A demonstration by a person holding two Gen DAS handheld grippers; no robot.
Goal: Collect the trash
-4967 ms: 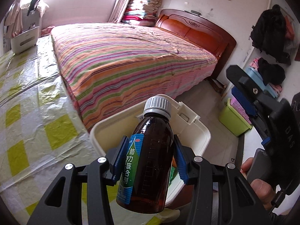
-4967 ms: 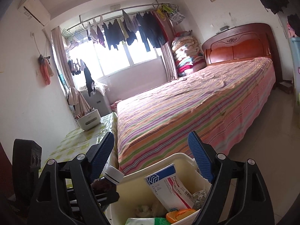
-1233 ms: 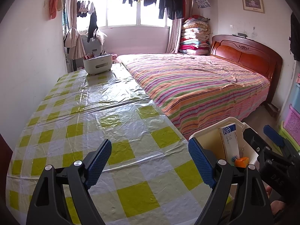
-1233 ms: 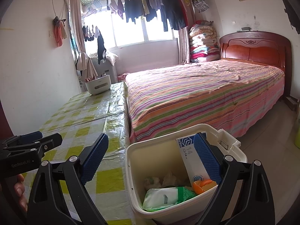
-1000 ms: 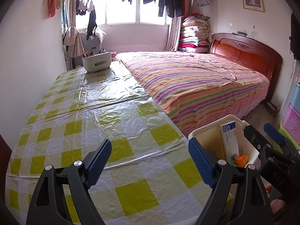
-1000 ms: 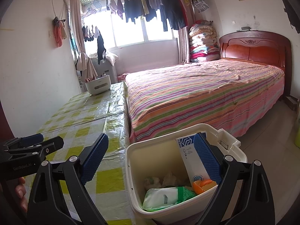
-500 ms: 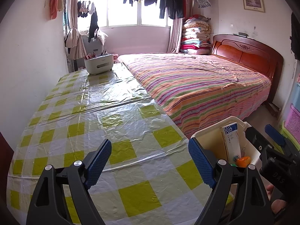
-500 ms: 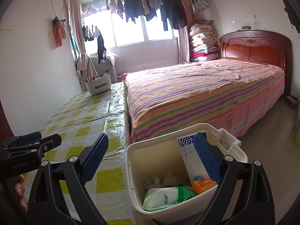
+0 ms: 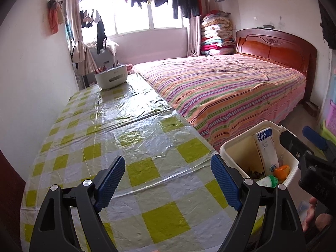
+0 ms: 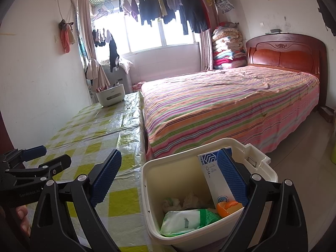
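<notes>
Left wrist view takes in the room first: the bed (image 9: 226, 92) runs along the far side, and the table (image 9: 117, 130) under its yellow-checked plastic cover stretches away toward the window, bare except for a white caddy (image 9: 111, 77) at its far end. No loose trash shows anywhere on the cover.

At the table's near corner stands the bin (image 10: 168, 168), an open cream tub with its long side pointing away toward the bed. It lies to the right of the left gripper (image 9: 168, 180) and straight ahead of and below the right gripper (image 10: 168, 178), so the right hand is clearly the nearer one.

Inside the bin a tall white box (image 10: 212, 178) leans upright against the right wall; a green-and-white packet (image 10: 184, 220) lies flat on the bottom, with an orange piece (image 10: 229, 206) beside it.

Both sets of tongs stand wide apart and hold nothing. Judging by this, the collecting looks finished.
</notes>
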